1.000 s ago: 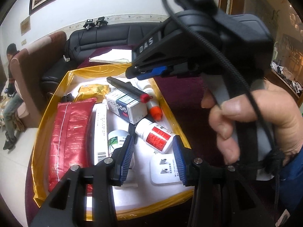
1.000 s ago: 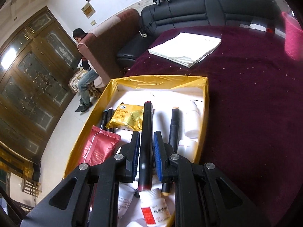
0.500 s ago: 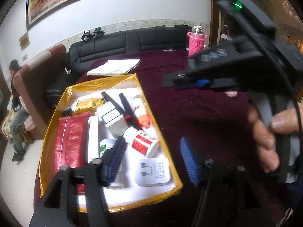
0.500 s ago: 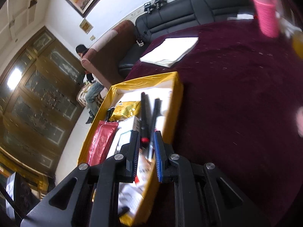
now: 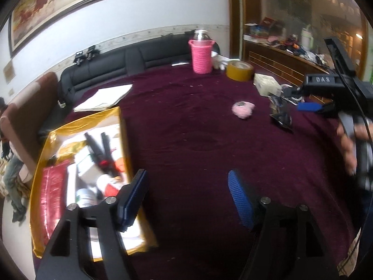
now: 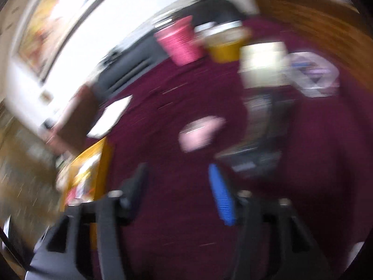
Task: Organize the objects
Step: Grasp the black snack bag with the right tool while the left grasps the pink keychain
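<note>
A gold-rimmed box (image 5: 123, 137) at the left of the dark red table holds two black pens (image 5: 96, 148), a red pouch (image 5: 51, 191), white bottles and cartons. My left gripper (image 5: 187, 194) is open and empty over the bare cloth beside the box. My right gripper (image 6: 179, 191) is open and empty; its view is badly blurred. It also shows at the right of the left wrist view (image 5: 326, 93), near a black packet (image 5: 281, 117). A pink fluffy item (image 5: 242, 108) lies mid-table; it also shows in the right wrist view (image 6: 200, 133).
A pink wrapped bottle (image 5: 201, 54), a tape roll (image 5: 240, 70) and a white box (image 5: 267, 84) stand at the far side. Papers (image 5: 105, 98) lie behind the gold box. A black sofa (image 5: 130, 58) runs along the far edge.
My right gripper let go of the black pen in the box, opened and swung right toward the black packet. My left gripper opened wider and moved right, off the box.
</note>
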